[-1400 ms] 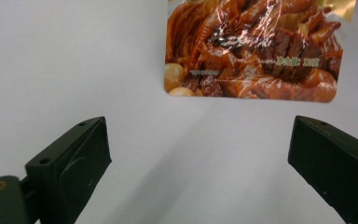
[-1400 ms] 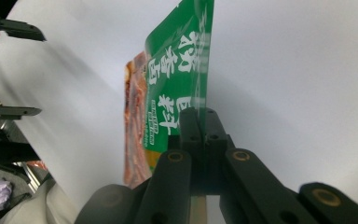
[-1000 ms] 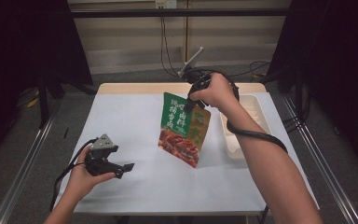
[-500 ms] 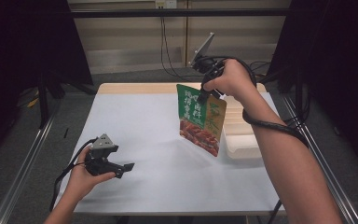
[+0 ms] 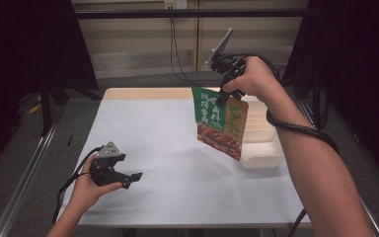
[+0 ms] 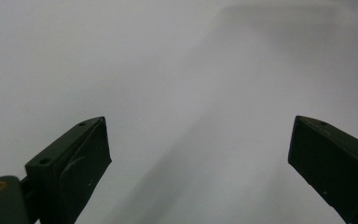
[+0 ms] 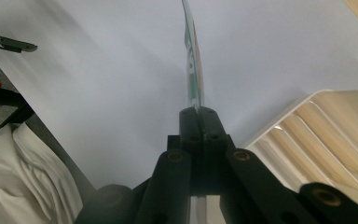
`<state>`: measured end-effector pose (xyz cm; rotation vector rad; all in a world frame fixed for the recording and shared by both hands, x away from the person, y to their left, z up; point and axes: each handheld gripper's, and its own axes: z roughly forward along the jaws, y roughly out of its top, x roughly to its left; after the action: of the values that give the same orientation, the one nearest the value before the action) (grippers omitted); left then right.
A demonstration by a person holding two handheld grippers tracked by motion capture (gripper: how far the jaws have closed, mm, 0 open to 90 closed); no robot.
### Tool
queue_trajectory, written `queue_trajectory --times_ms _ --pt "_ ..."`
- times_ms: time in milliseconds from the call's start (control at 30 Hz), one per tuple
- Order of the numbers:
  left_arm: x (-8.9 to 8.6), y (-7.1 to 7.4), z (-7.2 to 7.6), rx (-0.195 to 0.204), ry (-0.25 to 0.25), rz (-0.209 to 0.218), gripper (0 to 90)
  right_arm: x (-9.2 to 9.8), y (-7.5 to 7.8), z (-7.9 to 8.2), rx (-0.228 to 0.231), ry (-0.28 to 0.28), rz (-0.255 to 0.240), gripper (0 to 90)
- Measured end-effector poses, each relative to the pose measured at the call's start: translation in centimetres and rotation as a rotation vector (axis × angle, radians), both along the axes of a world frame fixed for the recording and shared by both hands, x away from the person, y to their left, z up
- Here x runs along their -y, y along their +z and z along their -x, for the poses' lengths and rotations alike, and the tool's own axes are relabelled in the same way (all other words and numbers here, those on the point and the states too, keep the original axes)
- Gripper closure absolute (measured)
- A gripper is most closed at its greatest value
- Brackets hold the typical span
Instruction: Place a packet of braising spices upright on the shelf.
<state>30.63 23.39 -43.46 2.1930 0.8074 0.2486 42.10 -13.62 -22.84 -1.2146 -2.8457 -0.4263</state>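
Right gripper (image 5: 223,95) clamps green snack pouch (image 5: 220,123) by top edge, above white tray (image 5: 261,154). Left gripper (image 5: 128,178) wide open, empty.

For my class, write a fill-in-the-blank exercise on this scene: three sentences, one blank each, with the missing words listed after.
1. The right tool is shut on the top edge of a green and red ____, which hangs in the air.
2. The left tool rests low over the white table with its jaws ____.
3. Near the table's right edge, behind the hanging pouch, stands a ribbed white ____.

Missing words: pouch; open; tray
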Motion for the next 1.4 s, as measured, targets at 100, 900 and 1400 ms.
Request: queue_trajectory --times_ms 100,900,1400 --pt "0.0 0.0 0.0 0.001 -0.003 -0.004 5.2 0.2 0.4 0.0 0.002 -0.002 -0.003 90.0" --pt "0.0 0.0 0.0 0.004 -0.001 -0.005 5.2 2.9 3.0 0.0 0.036 -0.030 0.010 90.0" --pt "-0.1 0.1 0.0 0.015 0.000 -0.015 5.2 5.0 3.4 0.4 0.044 -0.045 0.021 90.0"
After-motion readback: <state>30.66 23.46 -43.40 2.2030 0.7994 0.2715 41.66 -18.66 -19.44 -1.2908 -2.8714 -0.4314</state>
